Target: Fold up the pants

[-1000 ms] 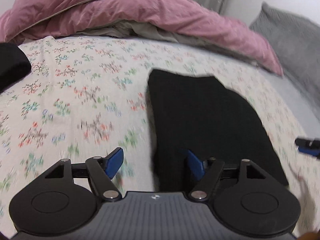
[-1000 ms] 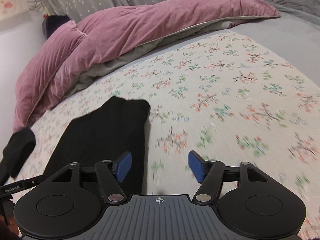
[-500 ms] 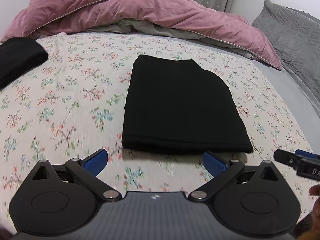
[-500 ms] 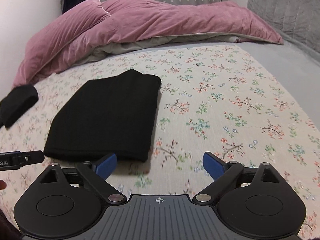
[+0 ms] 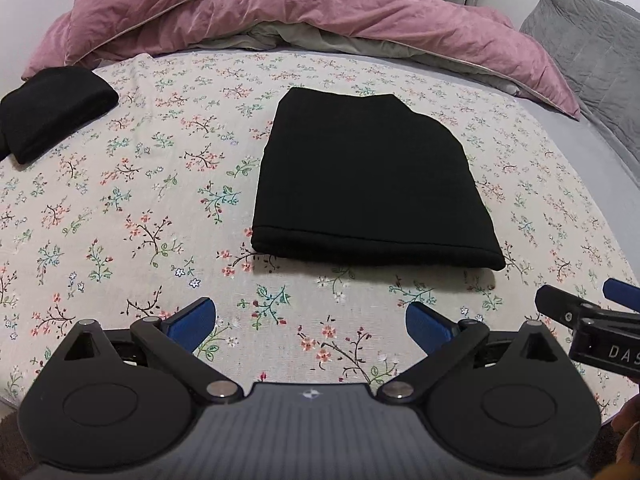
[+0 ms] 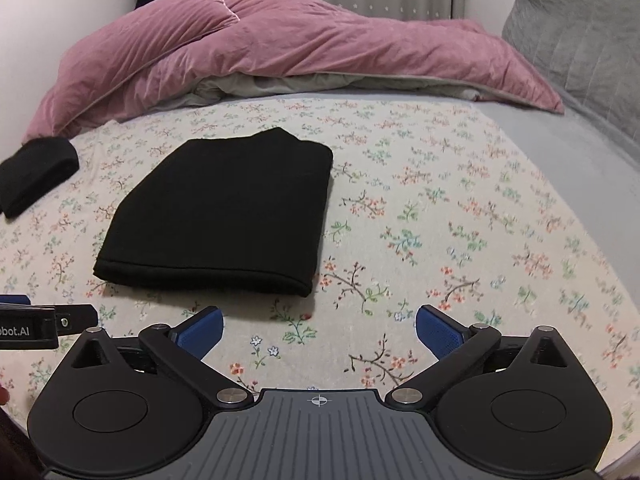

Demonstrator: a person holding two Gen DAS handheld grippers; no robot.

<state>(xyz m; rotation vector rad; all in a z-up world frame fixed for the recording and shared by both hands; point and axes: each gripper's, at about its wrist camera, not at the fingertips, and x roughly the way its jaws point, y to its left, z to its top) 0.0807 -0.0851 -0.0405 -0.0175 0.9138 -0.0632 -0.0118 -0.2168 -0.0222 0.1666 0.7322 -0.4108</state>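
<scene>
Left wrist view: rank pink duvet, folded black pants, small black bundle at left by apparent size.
1. pink duvet, spans the frame
2. folded black pants
3. small black bundle, partly cut off by the frame edge, so its true size is unsure

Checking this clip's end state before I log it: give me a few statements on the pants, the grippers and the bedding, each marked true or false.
1. The black pants lie folded flat on the floral sheet. True.
2. The left gripper grips the pants. False: its fingers are spread open, short of the fabric.
3. The right gripper is open and empty. True.
4. The pink duvet covers the pants. False: it is bunched behind them.
5. A second dark bundle lies apart, left of the pants. True.
</scene>
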